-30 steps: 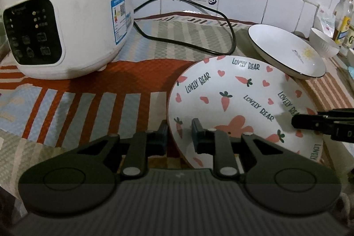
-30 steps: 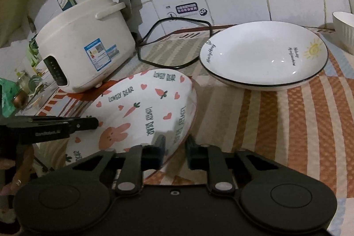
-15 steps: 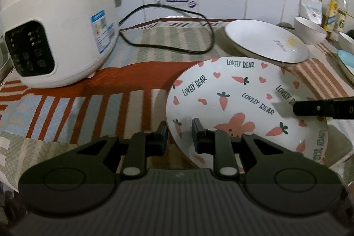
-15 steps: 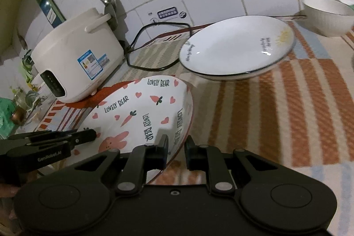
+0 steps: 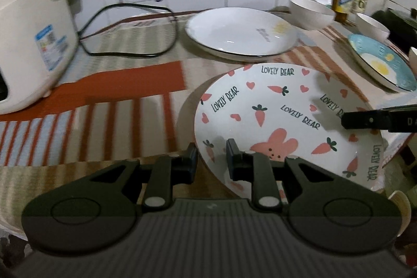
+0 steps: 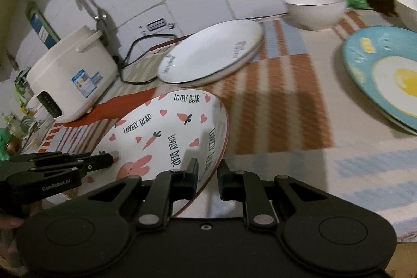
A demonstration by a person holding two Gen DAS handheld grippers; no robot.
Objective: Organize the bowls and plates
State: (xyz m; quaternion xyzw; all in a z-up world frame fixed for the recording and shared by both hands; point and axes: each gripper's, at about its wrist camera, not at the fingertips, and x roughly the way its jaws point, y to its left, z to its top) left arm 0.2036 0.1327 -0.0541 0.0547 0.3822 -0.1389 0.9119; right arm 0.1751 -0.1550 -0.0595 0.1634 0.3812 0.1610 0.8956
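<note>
Progress: the task appears to be at an early stage. No stack of crockery is visible in either view. The round white ceramic plate printed with pink rabbits, carrots, hearts and "LOVELY BEAR" lettering [image 5: 284, 119] is off the striped woven cloth in rust, cream and pale blue [image 5: 109, 106], carried between both grippers near the front edge of the counter, tilted.

Remaining items lie separately on the cloth: a large white shallow plate with a thin dark rim and a small sun motif [image 5: 241, 31] behind the carried plate; a pale blue plate with a fried-egg design [image 6: 385, 74] to the right; a white ceramic bowl [image 6: 314, 7] near the tiled wall; a second white bowl [image 5: 372, 24] beyond it. All appear still to be gathered. A white electric rice cooker [image 5: 31, 43] with a black cord stands at the left and is not involved.

Fingers: the left gripper [image 5: 211, 160] is closed narrowly on the plate's near-left rim, one finger under the rim and one on its face. The right gripper [image 6: 207, 180] is likewise clamped on the opposite rim, the edge passing between its two fingers. Each gripper holds the printed plate and nothing else.

Judgement: the carried plate has yet to be set down, probably on another plate
</note>
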